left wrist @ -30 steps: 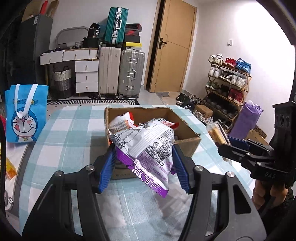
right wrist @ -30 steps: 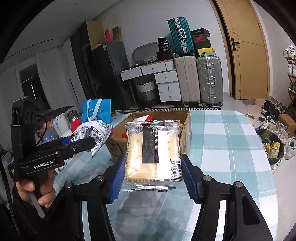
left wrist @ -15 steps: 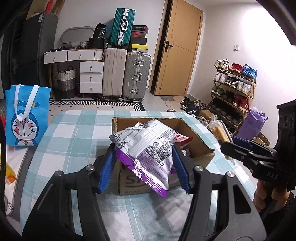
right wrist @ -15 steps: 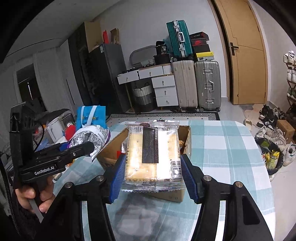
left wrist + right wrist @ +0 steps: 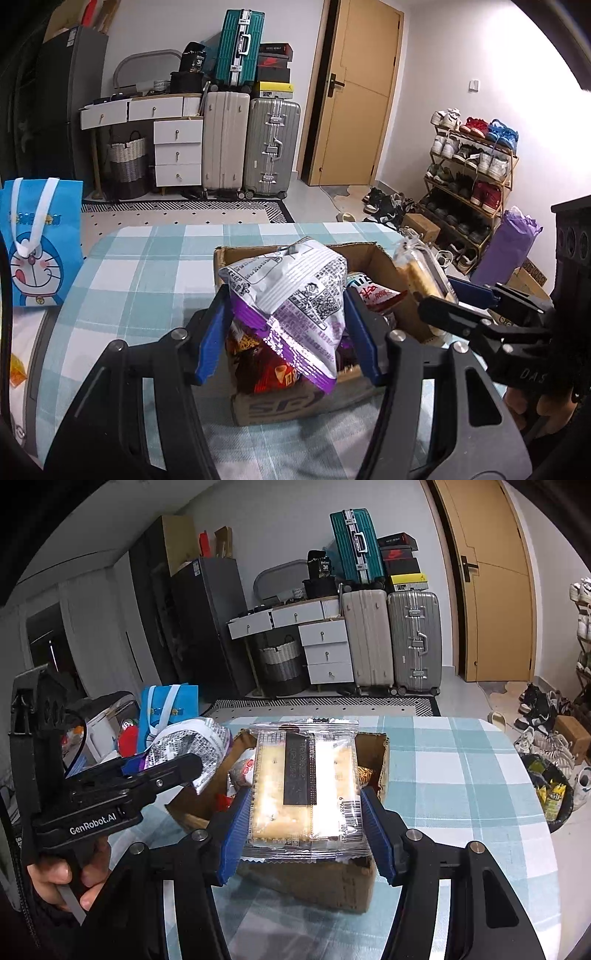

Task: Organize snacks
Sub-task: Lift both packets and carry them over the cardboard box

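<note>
Grippers (image 5: pixel 288 332) (image 5: pixel 306 830) over box (image 5: pixel 380 258) (chip bag (image 5: pixel 291 295), cracker pack (image 5: pixel 306 794) clamped).

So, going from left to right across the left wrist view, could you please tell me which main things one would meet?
Blue cartoon bag → purple-and-white snack bag in the left tool → cracker pack in the right tool → shoe rack.

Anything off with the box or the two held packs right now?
Nothing spilled. The cardboard box has ragged, torn top edges and is already heaped with snacks. The left gripper clamps a crumpled purple chip bag; the right gripper holds a cracker pack flat.
</note>
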{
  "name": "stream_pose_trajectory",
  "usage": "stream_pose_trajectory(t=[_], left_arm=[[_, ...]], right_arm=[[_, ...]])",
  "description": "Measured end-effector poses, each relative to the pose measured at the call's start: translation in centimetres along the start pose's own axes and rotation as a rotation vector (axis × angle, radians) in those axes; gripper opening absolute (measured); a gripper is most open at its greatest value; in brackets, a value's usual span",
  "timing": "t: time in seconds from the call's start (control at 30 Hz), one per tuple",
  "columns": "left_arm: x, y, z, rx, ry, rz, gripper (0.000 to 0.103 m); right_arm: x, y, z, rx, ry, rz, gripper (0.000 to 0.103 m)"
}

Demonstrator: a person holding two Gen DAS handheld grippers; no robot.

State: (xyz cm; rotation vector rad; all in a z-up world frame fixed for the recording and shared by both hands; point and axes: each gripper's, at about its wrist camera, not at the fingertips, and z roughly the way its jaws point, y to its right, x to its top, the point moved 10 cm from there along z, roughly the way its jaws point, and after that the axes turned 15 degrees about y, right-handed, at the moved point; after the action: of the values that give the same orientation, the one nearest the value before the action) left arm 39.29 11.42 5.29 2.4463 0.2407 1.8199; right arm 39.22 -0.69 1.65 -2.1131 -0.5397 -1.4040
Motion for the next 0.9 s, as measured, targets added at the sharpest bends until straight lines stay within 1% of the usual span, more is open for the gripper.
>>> stream_pose_trajectory(t=[0.37,0.63,0.9], left_arm=[[-1.4,-0.2,5.1,0.009,-0.025,0.035,0.057],[-2.9,-0.3,7.5,0.004,-0.045,0.053,0.057],[-3.7,-0.6,8.6,0.004,-0.048,0.060,0.057]], right_arm=[[-0.8,0.1,3.3,-0.010,-0.037,-0.032,0.059],[-1.4,0.4,4.1,-0.021,-0.047,-0.037,0.059],[-1.9,1.0,5.0,-0.023,-0.062,-0.040,0.059]])
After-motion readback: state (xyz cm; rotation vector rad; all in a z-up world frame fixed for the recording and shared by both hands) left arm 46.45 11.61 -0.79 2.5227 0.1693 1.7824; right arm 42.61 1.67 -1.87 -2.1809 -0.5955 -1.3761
